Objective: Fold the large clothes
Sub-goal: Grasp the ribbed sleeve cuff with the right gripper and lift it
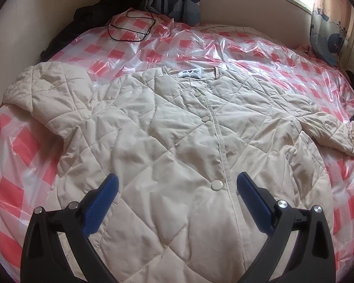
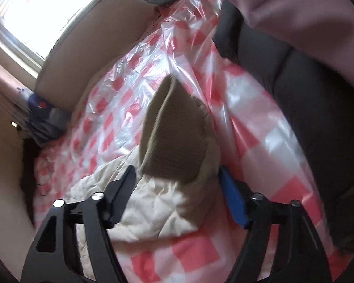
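Observation:
A cream quilted jacket (image 1: 177, 127) lies spread front-up and buttoned on a bed covered with red-and-white checked plastic sheet (image 1: 224, 47). Its left sleeve (image 1: 47, 92) is bent near the collar side; its right sleeve (image 1: 330, 129) stretches to the right. My left gripper (image 1: 177, 188) hovers open over the jacket's lower front, empty. In the right wrist view my right gripper (image 2: 177, 184) stands open around the ribbed cuff (image 2: 174, 132) of the sleeve (image 2: 153, 202); the cuff sits between the fingers, not pinched. The image is blurred.
A black cable (image 1: 129, 28) lies on the far left of the bed. Dark clothing (image 1: 101, 7) is piled at the far left corner. Patterned curtains (image 1: 328, 23) hang by the window. A dark padded thing (image 2: 306, 82) and pale fabric (image 2: 295, 7) lie right of the sleeve.

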{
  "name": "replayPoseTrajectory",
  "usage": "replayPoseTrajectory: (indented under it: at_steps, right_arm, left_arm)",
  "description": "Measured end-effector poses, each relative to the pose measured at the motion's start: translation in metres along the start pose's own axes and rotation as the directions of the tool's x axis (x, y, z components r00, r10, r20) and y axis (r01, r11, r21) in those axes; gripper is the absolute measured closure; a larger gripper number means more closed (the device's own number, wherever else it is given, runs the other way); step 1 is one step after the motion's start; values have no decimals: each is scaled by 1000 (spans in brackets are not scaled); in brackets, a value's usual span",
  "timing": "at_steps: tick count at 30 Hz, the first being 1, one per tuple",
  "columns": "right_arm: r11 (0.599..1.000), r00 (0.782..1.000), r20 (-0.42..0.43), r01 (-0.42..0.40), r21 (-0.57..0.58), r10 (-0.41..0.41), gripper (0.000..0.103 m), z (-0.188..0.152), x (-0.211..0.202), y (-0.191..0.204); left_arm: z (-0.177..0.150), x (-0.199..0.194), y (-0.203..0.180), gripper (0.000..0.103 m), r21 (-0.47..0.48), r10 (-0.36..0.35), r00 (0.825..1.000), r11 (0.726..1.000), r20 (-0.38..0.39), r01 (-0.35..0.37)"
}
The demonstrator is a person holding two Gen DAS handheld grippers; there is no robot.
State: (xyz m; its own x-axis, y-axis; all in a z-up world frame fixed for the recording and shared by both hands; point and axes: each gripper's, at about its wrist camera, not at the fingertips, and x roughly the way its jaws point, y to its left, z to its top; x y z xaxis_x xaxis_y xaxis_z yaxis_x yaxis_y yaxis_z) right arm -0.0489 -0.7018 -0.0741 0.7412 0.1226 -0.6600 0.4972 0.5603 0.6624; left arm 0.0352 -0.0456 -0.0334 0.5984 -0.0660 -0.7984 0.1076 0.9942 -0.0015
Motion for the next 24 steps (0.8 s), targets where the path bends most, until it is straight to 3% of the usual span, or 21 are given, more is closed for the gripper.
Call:
replayPoseTrajectory:
  at_steps: [3,6,7,8,9,10,13,15,17,19,21,22,24]
  right_arm:
    - [1000,999,-41,-12,22,13,26,-11,12,-7]
    - [1000,1000,-6,-18,21,18,26,-9,20,-11]
    - [1000,1000,7,-22,15,22,32,-7,22,-9]
    - [1000,1000,27,-2,-9,3,61,-7,22,-5]
    - [999,998,41,38,-38,-36,81,-2,22,0]
    - [996,997,59,51,-68,-47,94,2,19,9]
    - [986,980,197,44,-163,-11,96,11,-9,52]
    - [989,966,257,5,-149,34,96,22,-28,66]
    - [991,955,297,29,-131,11,96,34,-36,65]
    - [991,964,261,85,-99,-56,95,39,-21,50]
    - [987,981,123,154,-37,-148,91,35,16,17]
    - [988,984,91,153,12,-153,87,29,25,0]
    - [990,991,93,87,113,-98,66,19,30,-28]
  left_arm:
    - [0,0,1,7,0,-4,1000,1000,-5,4]
    - [-2,2,1,7,6,6,1000,1000,2,-6]
    - [-2,3,2,7,7,10,1000,1000,6,-10]
    - [-2,3,2,7,9,13,1000,1000,8,-13]
    - [-2,3,1,7,10,12,1000,1000,9,-12]
    - [-2,3,1,7,11,13,1000,1000,10,-13]
    - [-2,4,3,7,9,16,1000,1000,14,-16]
    - [-2,4,2,7,6,14,1000,1000,11,-14]
    - [-1,4,4,7,1,8,1000,1000,10,-8]
    - [-1,3,6,7,-2,0,1000,1000,5,0]
    - [-1,3,8,7,-4,-3,1000,1000,1,3]
    - [-1,3,8,7,-3,-5,1000,1000,0,5]
    - [-1,2,8,7,-2,-3,1000,1000,-1,3]
